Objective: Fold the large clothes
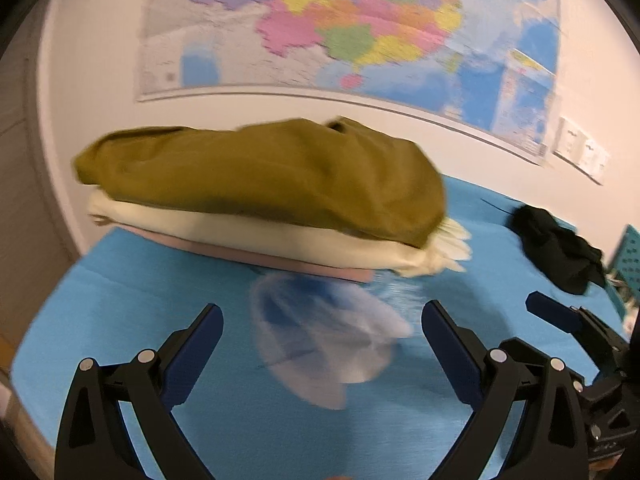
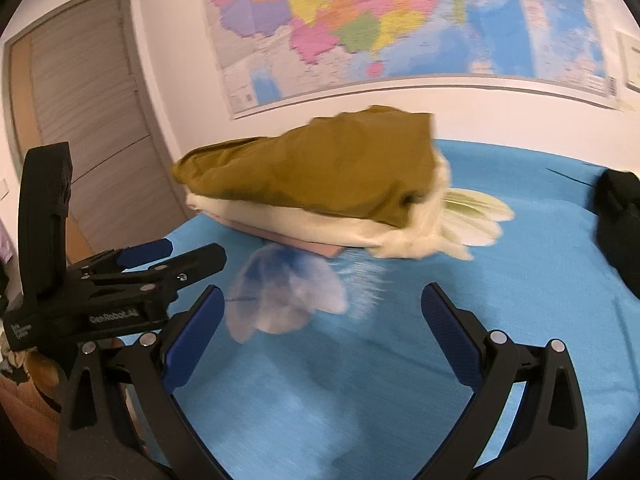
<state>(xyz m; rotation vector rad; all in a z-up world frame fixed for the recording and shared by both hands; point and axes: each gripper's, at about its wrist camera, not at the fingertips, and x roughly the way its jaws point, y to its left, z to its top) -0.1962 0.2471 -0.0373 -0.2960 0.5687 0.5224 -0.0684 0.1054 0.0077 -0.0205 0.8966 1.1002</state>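
A stack of folded clothes lies at the back of the blue table (image 1: 160, 288): an olive-green garment (image 1: 264, 176) on top, a cream one (image 1: 280, 240) under it, a pink one (image 1: 256, 258) at the bottom. The same stack shows in the right wrist view, olive garment (image 2: 320, 168) on top. My left gripper (image 1: 322, 320) is open and empty, in front of the stack. My right gripper (image 2: 322, 304) is open and empty, also short of the stack. Both views are blurred by motion.
A crumpled black garment (image 1: 560, 252) lies at the right of the table, also in the right wrist view (image 2: 620, 216). A thin see-through plastic bag (image 1: 320, 336) lies in front of the stack. A map (image 1: 340, 32) hangs on the wall; a grey door (image 2: 88, 120) is at left.
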